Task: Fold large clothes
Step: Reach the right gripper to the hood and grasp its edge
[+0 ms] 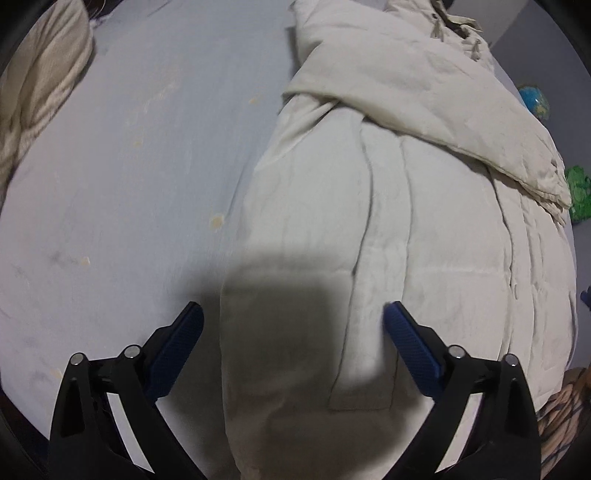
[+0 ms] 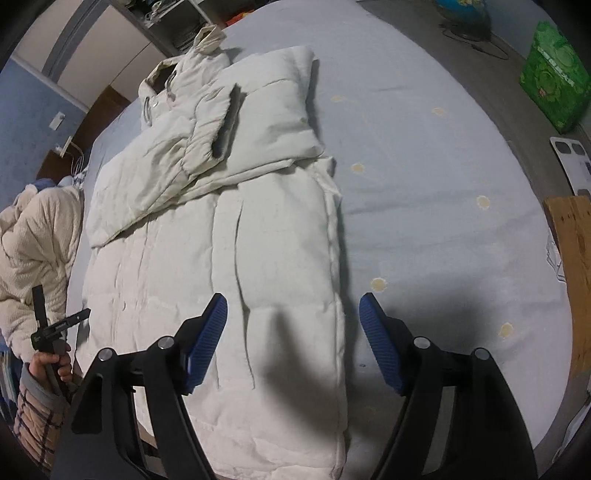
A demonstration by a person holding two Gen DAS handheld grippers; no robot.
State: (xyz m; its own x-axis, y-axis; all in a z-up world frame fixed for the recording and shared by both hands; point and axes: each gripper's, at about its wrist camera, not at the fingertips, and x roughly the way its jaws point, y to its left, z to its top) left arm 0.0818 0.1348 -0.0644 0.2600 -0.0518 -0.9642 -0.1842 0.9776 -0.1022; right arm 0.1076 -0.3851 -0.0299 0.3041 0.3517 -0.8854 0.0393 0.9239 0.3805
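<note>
A long cream padded coat (image 1: 388, 229) (image 2: 229, 236) lies flat on a pale blue bed sheet (image 1: 140, 155) (image 2: 424, 206), both sleeves folded across its chest. My left gripper (image 1: 293, 317) hangs open above the coat's left edge near the hem, blue pads apart, nothing between them. My right gripper (image 2: 293, 310) stands open over the coat's right edge near the hem, holding nothing. In the right wrist view a hand (image 2: 46, 363) at the lower left holds the other gripper's handle.
A cream textured blanket (image 1: 37, 85) (image 2: 33, 251) lies bunched at the bed's side. A green box (image 2: 554, 85) and a globe (image 2: 461, 11) stand on the floor beyond the bed. A wooden board (image 2: 572, 277) is at the right.
</note>
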